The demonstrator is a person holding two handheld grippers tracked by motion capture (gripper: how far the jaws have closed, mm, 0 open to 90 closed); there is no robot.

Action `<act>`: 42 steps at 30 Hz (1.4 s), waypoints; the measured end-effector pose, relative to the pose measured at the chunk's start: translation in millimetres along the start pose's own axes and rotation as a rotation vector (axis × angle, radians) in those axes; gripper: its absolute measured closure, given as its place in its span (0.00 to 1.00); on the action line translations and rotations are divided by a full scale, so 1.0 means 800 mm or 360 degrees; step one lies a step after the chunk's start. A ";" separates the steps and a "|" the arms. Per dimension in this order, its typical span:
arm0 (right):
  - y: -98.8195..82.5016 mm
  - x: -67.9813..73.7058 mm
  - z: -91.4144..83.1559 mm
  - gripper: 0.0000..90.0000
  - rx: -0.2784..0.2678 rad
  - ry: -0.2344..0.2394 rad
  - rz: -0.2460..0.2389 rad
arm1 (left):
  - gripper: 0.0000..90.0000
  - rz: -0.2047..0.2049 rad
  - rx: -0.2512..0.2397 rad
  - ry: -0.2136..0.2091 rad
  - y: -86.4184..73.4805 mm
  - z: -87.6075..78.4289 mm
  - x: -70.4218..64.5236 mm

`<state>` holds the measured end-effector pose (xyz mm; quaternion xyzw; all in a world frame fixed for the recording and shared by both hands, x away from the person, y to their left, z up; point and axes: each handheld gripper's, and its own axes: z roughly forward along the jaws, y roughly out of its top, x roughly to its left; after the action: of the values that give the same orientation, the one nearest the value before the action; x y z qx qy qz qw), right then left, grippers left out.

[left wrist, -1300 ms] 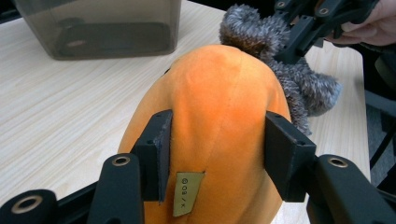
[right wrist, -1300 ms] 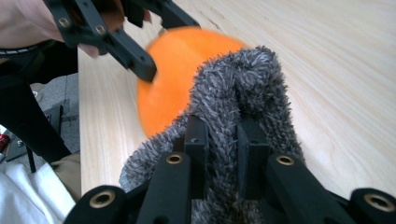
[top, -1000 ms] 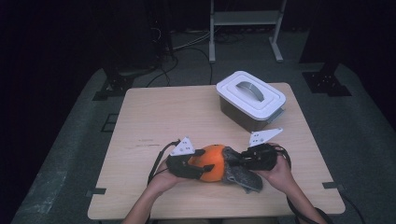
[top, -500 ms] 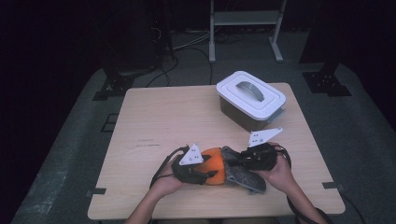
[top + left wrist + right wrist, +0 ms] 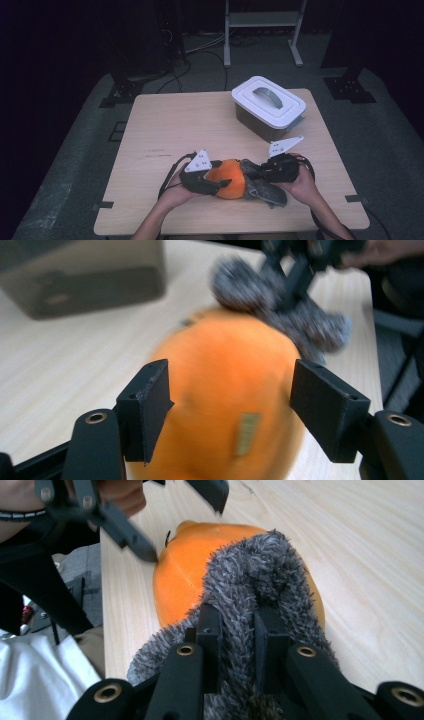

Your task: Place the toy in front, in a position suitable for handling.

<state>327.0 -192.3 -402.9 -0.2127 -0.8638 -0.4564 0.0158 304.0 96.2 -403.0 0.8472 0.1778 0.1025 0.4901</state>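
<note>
Both handheld grippers are matte black, the left gripper (image 5: pixel 216 186) and the right gripper (image 5: pixel 261 172) each topped by a pale grey three-cornered plate dotted with small dark holes, and a black cable loops away from each one. Up close, in the left gripper view, the jaws end in blocky black pads with squared edges, carried on rounded black arms with a brass-ringed screw hole in each. The right gripper view gives the same brass-ringed holes along its black arms, and a thin dark band sits on the person's left wrist (image 5: pixel 20 515).
</note>
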 end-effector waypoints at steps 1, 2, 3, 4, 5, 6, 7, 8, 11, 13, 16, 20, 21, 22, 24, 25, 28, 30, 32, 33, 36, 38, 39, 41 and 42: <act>-0.001 0.000 -0.001 0.84 0.0008 0.0005 0.0008 | 0.37 -0.0004 0.0009 -0.0005 -0.001 0.001 0.000; 0.000 0.000 -0.002 0.84 0.0005 0.0003 0.0009 | 0.37 0.0007 0.0039 -0.0012 -0.003 0.003 0.000; 0.001 0.001 -0.004 0.84 -0.0005 -0.0003 0.0000 | 0.37 0.0006 0.0061 -0.0039 -0.006 0.006 -0.001; 0.004 0.003 -0.007 0.84 -0.0030 -0.0007 -0.0017 | 0.37 0.0014 0.0091 -0.0088 -0.009 0.011 -0.003; 0.008 0.006 -0.010 0.84 -0.0060 -0.0010 -0.0030 | 0.37 0.0018 0.0093 -0.0109 -0.010 0.012 -0.004; 0.009 0.007 -0.011 0.84 -0.0067 -0.0012 -0.0036 | 0.37 0.0031 0.0104 -0.0134 -0.010 0.013 -0.005; 0.010 0.008 -0.011 0.84 -0.0069 -0.0019 -0.0043 | 0.37 0.0051 0.0128 -0.0162 -0.009 0.014 -0.007; 0.010 0.007 -0.010 0.84 -0.0067 -0.0020 -0.0045 | 0.37 0.0070 0.0151 -0.0188 -0.009 0.014 -0.009; 0.005 0.004 -0.001 0.84 -0.0010 0.0036 -0.0015 | 0.35 0.0095 0.0165 -0.0230 -0.007 0.012 -0.011; 0.003 0.004 0.003 0.84 0.0032 0.0077 -0.0022 | 0.35 0.0076 0.0115 -0.0221 -0.005 0.008 -0.008; 0.000 0.006 0.005 0.84 0.0076 0.0175 -0.0045 | 0.30 0.0026 0.0084 -0.0135 -0.004 0.007 -0.003; 0.004 0.011 0.003 0.83 0.0067 0.0183 -0.0088 | 0.30 0.0028 0.0134 -0.0169 -0.011 0.015 -0.005; 0.005 0.012 0.001 0.83 0.0061 0.0169 -0.0091 | 0.31 0.0028 0.0139 -0.0178 -0.011 0.014 -0.005; 0.006 0.012 0.000 0.83 0.0039 0.0150 -0.0097 | 0.31 0.0038 0.0150 -0.0186 -0.010 0.013 -0.005; 0.006 0.010 -0.003 0.83 -0.0002 0.0131 -0.0084 | 0.31 0.0062 0.0159 -0.0232 -0.011 0.013 -0.007; 0.006 0.008 -0.004 0.83 -0.0011 0.0120 -0.0072 | 0.30 0.0073 0.0166 -0.0245 -0.012 0.013 -0.008; 0.005 0.006 -0.004 0.83 -0.0007 0.0098 -0.0064 | 0.30 0.0087 0.0173 -0.0262 -0.011 0.012 -0.008; 0.003 0.006 0.000 0.83 0.0025 0.0109 -0.0056 | 0.30 0.0073 0.0147 -0.0245 -0.009 0.011 -0.006; 0.001 0.007 0.004 0.82 0.0064 0.0151 -0.0051 | 0.24 0.0031 0.0111 -0.0173 -0.008 0.011 -0.003; 0.000 0.007 0.006 0.82 0.0078 0.0196 -0.0052 | 0.21 0.0010 0.0123 -0.0144 -0.007 0.012 -0.001; -0.002 0.012 0.009 0.82 0.0112 0.0286 -0.0073 | 0.15 -0.0050 0.0163 -0.0163 -0.012 0.019 0.001; 0.000 0.015 0.008 0.83 0.0119 0.0294 -0.0096 | 0.16 -0.0048 0.0185 -0.0184 -0.017 0.025 -0.001; 0.002 0.017 0.006 0.83 0.0103 0.0273 -0.0110 | 0.19 -0.0044 0.0189 -0.0191 -0.018 0.025 -0.002; 0.005 0.017 0.001 0.84 0.0051 0.0242 -0.0107 | 0.26 -0.0006 0.0194 -0.0206 -0.019 0.023 -0.003; 0.007 0.016 -0.002 0.84 0.0005 0.0220 -0.0103 | 0.30 0.0012 0.0191 -0.0226 -0.020 0.023 -0.004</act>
<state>317.0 -186.5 -394.7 -0.1525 -0.8679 -0.4688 0.0610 304.5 87.7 -425.8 0.8808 0.1451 0.0331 0.4494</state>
